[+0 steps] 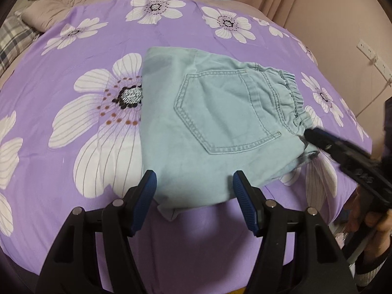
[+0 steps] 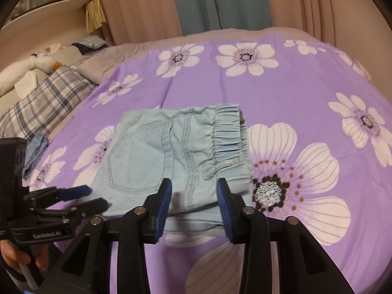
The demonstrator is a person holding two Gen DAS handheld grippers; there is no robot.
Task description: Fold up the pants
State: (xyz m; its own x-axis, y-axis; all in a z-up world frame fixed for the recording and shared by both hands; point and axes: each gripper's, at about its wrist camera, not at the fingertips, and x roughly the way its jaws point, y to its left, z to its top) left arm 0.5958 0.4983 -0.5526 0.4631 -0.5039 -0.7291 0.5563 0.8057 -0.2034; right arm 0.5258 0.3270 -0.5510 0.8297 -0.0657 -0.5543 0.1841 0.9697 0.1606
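We see the pants [image 1: 215, 125] folded into a compact packet on the flowered bedsheet [image 1: 73, 171], long axis running nine to three, waistband at three. Our left gripper [image 1: 194, 186] and right gripper [image 2: 193, 196] both stand spread wide at six o'clock, holding nothing, the right nearer the waistband.

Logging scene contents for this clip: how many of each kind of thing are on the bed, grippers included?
Folded pants: 1
Grippers: 2, the left gripper and the right gripper, both open
Purple floral sheet: 1
Plaid pillow: 1
Small blue cloth near the sheet's left edge: 1
Total: 6
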